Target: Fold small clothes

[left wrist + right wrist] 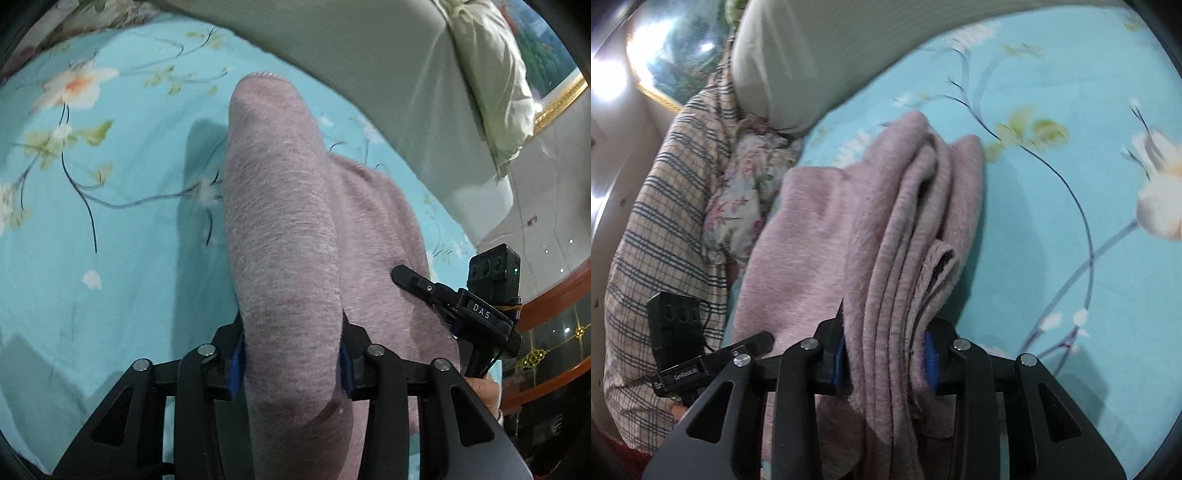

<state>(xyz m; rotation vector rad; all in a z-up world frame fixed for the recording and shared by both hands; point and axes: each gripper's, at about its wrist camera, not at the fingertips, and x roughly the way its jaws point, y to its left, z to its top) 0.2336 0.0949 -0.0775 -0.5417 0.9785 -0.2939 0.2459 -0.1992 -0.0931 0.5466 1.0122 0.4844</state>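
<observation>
A pink knit garment (284, 229) is held over a light blue floral bedsheet (110, 221). My left gripper (291, 358) is shut on a thick rolled fold of it, which stretches ahead between the jaws. My right gripper (886, 365) is shut on several stacked layers of the same garment (886, 236), whose folded edges run forward from the jaws. The right gripper also shows in the left wrist view (402, 275) at the garment's right side. The left gripper shows in the right wrist view (764, 339) at the lower left.
A grey-white pillow or bolster (369, 74) lies along the far side of the bed. A plaid quilt (665, 221) and a floral cloth (742, 206) are bunched at the left in the right wrist view. A wooden bed frame (554, 295) shows at the right.
</observation>
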